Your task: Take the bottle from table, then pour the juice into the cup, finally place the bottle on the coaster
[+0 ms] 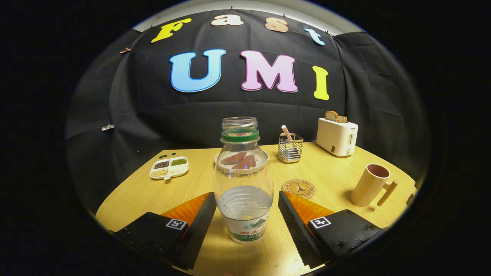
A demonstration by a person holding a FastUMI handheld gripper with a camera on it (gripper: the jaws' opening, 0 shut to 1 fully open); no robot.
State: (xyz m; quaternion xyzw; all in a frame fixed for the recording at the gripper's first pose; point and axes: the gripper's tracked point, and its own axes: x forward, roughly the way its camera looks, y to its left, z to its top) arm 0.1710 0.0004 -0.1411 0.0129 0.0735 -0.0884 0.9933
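Between our gripper's 2 spread fingers, we see the uncapped bottle standing upright on the table, roughly one-third full of clear liquid; neither finger touches it. Just beyond the right finger lies the coaster. Farther right stands the cup. Behind the bottle, we note a plate.
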